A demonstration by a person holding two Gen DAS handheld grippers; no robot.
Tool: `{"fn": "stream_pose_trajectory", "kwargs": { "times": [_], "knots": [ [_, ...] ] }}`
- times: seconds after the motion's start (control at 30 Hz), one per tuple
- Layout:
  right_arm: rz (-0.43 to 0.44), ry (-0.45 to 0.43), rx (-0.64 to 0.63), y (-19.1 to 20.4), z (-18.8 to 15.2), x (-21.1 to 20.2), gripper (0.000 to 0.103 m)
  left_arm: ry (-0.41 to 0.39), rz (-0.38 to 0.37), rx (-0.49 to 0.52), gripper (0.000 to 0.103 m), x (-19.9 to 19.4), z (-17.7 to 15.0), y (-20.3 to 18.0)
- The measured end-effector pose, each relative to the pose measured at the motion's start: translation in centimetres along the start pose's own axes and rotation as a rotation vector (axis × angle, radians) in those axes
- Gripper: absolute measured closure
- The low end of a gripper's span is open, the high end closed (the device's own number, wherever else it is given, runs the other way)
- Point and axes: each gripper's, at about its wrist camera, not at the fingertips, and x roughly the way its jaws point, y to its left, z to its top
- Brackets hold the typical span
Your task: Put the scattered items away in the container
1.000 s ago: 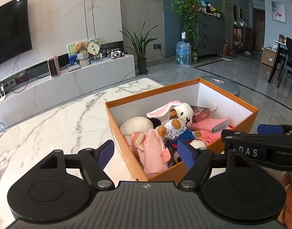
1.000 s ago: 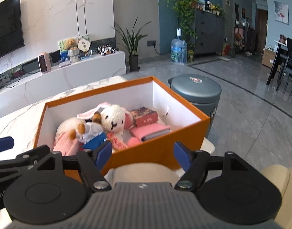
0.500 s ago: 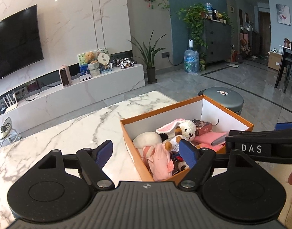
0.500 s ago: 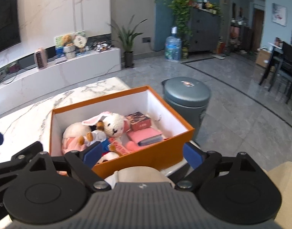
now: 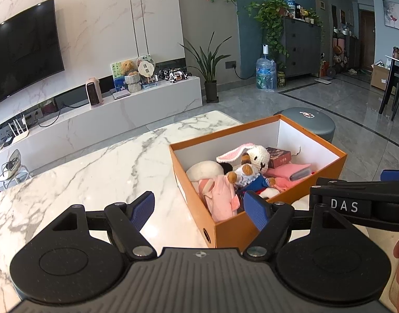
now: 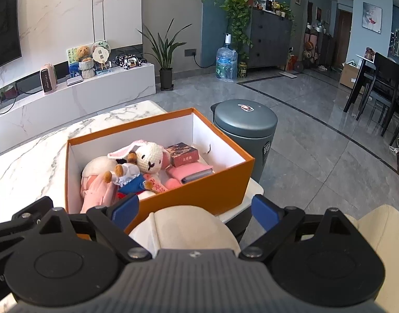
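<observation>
Left wrist view: left tool spread, empty; orange box on desk, long axis toward 2 o'clock. Right wrist view alone shows right tool spread, empty; bin at 1 o'clock.

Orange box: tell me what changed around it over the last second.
Both claws, left and right, drew back and up from the box, which now looks smaller and farther. Nothing was gripped or released. Both claws stay open and empty; the bunny and other contents lie unmoved.
</observation>
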Motion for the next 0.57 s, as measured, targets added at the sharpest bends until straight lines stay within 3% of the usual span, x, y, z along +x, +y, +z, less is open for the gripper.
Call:
{"fn": "stream_pose_trajectory", "kwargs": {
  "times": [0.57],
  "knots": [
    [0.021,0.015,0.027,0.07,-0.81,-0.35,0.009,0.001,0.004,-0.006,0.016,-0.34,-0.58,0.14]
  ]
}}
